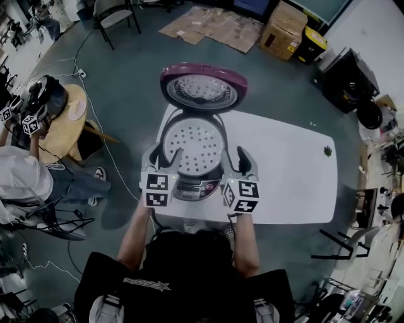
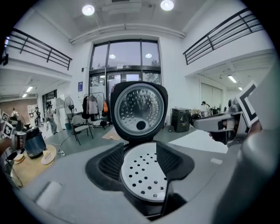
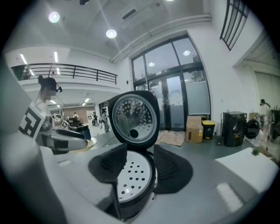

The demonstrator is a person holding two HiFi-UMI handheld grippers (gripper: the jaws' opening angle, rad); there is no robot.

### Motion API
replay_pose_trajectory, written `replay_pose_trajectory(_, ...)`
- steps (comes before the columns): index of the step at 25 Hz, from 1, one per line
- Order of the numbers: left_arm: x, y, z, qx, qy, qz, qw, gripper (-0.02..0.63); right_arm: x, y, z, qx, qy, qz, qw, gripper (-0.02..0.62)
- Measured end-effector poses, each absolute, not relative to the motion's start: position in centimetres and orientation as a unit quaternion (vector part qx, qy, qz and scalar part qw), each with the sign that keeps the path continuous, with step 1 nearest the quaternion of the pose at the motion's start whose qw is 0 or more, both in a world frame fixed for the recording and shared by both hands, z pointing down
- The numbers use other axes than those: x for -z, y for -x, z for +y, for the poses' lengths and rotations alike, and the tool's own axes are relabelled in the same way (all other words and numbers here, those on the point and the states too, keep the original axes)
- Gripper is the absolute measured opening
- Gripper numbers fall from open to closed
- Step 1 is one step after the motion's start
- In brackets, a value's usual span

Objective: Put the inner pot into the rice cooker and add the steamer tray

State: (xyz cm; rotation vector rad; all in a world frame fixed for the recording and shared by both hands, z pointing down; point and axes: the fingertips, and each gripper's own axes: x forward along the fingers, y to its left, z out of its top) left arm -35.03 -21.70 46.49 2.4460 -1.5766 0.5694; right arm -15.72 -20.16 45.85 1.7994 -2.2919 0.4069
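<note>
White table (image 1: 287, 167), open rice cooker (image 1: 197, 188) holding steamer tray (image 1: 199, 142), left gripper (image 1: 164, 159) and right gripper (image 1: 237, 161) spread wide, empty

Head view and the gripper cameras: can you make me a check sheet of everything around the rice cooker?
Surface: white table, standing on a grey floor.
Job's things: rice cooker at the table's near edge, lid standing open; holed steamer tray sits in its opening; the pot under it is hidden.
Clutter: one small dark thing near the table's right end, too small to tell.
Grippers: left gripper and right gripper both open, holding nothing, one at each side of the cooker.
Cables: a white cable lies on the floor left of the table.
Surroundings: round wooden table, chair, cardboard box, flattened cardboard, a seated person at left.
</note>
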Motion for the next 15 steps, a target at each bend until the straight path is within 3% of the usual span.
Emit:
replay_pose_trajectory(5,-40.8,32.9,-20.5,-0.130,-0.842,-0.522,0.032,0.200,-40.5,13.8,-18.0,-0.064,-0.620,-0.779,0.069,0.191)
replay_pose_trajectory(15,-38.5,29.5,-15.9,-0.109,-0.858,-0.501,-0.016,0.044,-37.8,10.8,-11.1,0.003,-0.658,-0.751,0.055,0.074)
